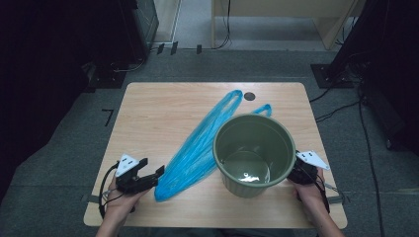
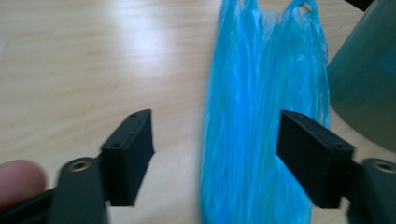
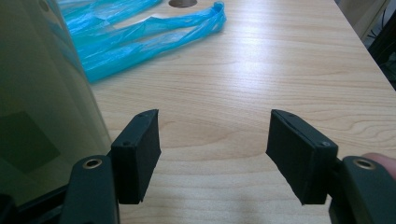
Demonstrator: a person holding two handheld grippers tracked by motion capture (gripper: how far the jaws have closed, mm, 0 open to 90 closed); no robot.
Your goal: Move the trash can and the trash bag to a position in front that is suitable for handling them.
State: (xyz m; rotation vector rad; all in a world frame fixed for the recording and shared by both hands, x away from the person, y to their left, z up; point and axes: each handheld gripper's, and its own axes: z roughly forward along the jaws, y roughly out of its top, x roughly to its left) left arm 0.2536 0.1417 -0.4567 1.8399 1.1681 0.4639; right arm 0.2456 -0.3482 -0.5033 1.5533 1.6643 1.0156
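Two sets of black tongs work a pale wooden surface [image 1: 163,111], one in each of a person's hands. The left tongs [image 1: 159,174] stand wide apart, nothing pressed between their pads, poised just above the near end of a blue plastic bag [image 1: 195,150]; in the left gripper view the bag [image 2: 261,126] runs up between the parted jaws. The right tongs [image 3: 212,154] are also spread wide and grip nothing, with bare wood between them, close beside the right wall of an olive-green bucket [image 1: 254,153].

Thin, glossy and translucent, the bag is bunched lengthwise into a long crumpled strip, streaked with fine creases that catch the light. It lies flat, slanting from the near left toward the far middle of the surface, its broad closed end nearest the left hand. Its two looped handles reach the far side, one curling out past the bucket's far rim. The bucket stands upright just to the bag's right, touching or overlapping its edge.
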